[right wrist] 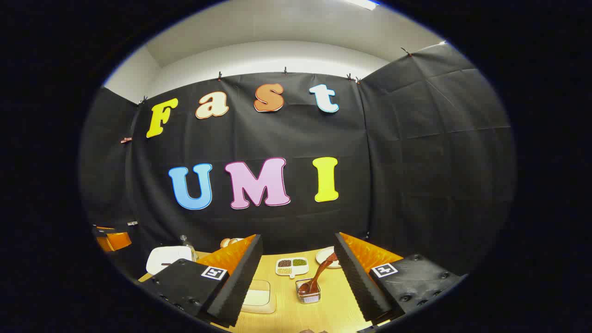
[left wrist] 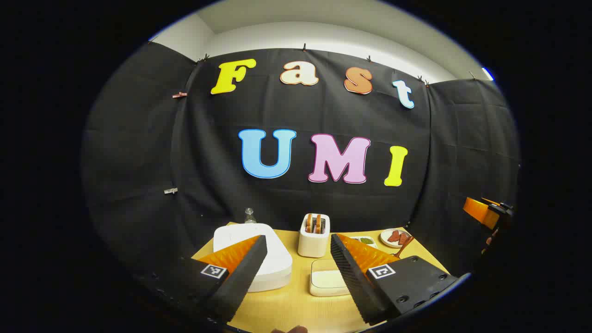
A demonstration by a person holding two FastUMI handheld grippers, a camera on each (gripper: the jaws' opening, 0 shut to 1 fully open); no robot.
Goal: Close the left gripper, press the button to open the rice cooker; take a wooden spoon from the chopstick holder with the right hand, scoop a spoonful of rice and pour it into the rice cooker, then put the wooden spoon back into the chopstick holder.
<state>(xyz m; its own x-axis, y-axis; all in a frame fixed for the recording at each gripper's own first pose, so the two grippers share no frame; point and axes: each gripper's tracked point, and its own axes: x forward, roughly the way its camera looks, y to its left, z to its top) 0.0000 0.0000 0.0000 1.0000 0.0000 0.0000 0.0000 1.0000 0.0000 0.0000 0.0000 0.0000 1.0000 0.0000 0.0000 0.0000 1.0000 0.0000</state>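
Observation:
The white rice cooker (left wrist: 259,259) stands with its lid down on the wooden table, just behind my left gripper's left finger; it also appears far left as rice cooker (right wrist: 166,259). My left gripper (left wrist: 298,238) is open and empty, hovering above the table's near edge. The brown wooden spoon (right wrist: 319,274) leans in a small wire chopstick holder (right wrist: 308,292), straight ahead between the open fingers of my right gripper (right wrist: 298,236). A shallow cream dish (left wrist: 327,279) with pale contents lies right of the cooker, seen too as dish (right wrist: 256,294).
A white toaster (left wrist: 314,235) with slices in it stands behind the dish. A divided tray of grains (right wrist: 292,266), a small plate (left wrist: 397,237) and a glass bottle (left wrist: 249,215) sit at the back of the table (left wrist: 296,310).

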